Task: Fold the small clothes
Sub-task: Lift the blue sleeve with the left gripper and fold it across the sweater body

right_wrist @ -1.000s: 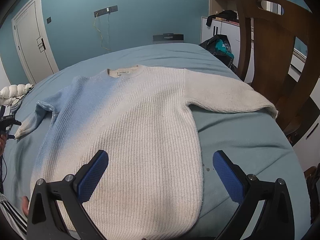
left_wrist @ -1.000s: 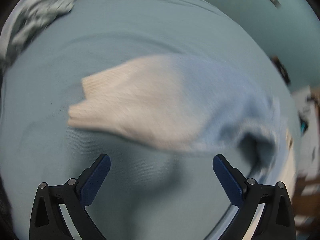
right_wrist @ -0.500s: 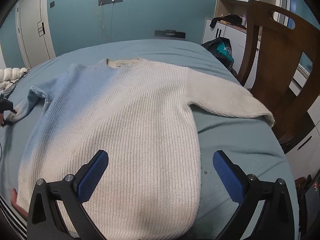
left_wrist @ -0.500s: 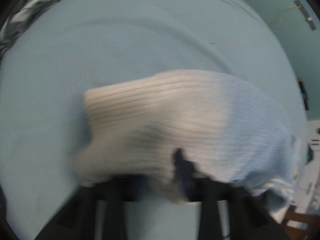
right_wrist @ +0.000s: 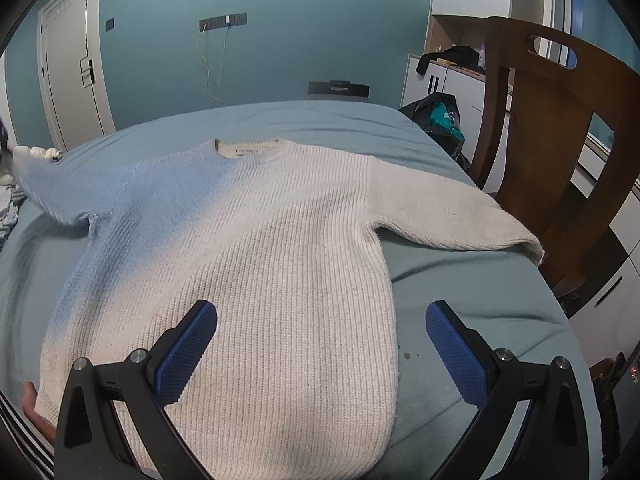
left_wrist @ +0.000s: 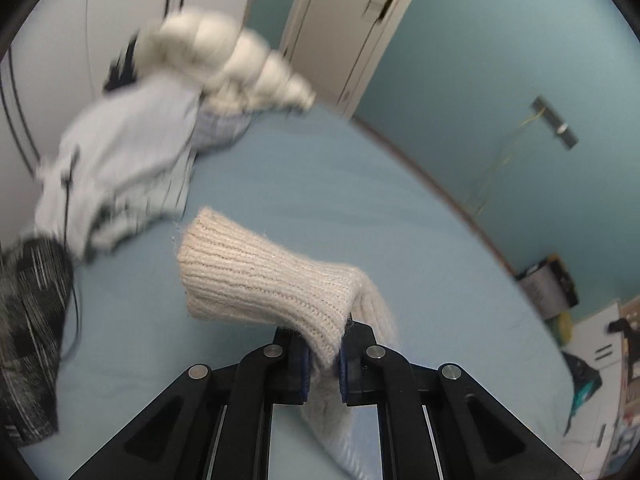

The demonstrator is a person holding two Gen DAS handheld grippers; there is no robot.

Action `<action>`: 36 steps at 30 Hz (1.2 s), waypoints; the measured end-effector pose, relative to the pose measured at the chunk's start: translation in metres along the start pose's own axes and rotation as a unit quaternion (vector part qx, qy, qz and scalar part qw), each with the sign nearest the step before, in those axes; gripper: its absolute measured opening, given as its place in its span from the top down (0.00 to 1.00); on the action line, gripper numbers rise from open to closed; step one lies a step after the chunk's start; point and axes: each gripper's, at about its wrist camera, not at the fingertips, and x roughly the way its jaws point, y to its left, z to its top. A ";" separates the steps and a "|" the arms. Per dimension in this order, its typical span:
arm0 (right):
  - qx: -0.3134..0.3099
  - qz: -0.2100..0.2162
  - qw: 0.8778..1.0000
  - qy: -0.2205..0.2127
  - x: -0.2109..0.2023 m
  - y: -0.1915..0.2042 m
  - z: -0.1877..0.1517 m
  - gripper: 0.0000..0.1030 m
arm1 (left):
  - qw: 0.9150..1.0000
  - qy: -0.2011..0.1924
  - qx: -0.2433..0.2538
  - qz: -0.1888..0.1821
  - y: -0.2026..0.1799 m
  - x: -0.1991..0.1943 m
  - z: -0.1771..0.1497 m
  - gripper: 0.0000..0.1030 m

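A cream and pale-blue knit sweater [right_wrist: 264, 264] lies flat, front up, on the teal bed [right_wrist: 472, 280], collar at the far side. Its right sleeve [right_wrist: 448, 216] stretches toward the bed's right edge. My left gripper [left_wrist: 323, 354] is shut on the left sleeve's ribbed cuff [left_wrist: 256, 276] and holds it lifted above the bed; that raised sleeve [right_wrist: 44, 188] shows at the far left of the right wrist view. My right gripper [right_wrist: 320, 340] is open and empty, hovering over the sweater's lower right hem.
A pile of other clothes [left_wrist: 120, 160] and a white puffy item [left_wrist: 224, 56] lie at the bed's far left. A dark patterned garment [left_wrist: 28, 320] is beside them. A wooden chair [right_wrist: 560, 128] stands close to the bed's right side. A dark bag [right_wrist: 436, 116] sits beyond.
My left gripper went down onto the left sleeve, closed on its cuff and lifted it, and the view swung up toward the wall. My right gripper stayed open over the hem.
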 end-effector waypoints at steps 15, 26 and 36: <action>0.032 0.022 0.999 -0.013 0.001 -0.012 -0.002 0.01 | 0.911 0.054 0.389 -0.130 -0.339 -0.108 -0.248 0.90; 0.054 0.033 0.998 -0.009 -0.003 -0.024 -0.004 0.01 | 0.857 0.183 0.384 -0.292 -0.314 -0.121 -0.426 0.01; 0.119 0.102 0.985 0.076 0.022 -0.039 0.004 0.01 | 0.929 0.104 0.350 -0.060 -0.139 -0.058 -0.380 0.01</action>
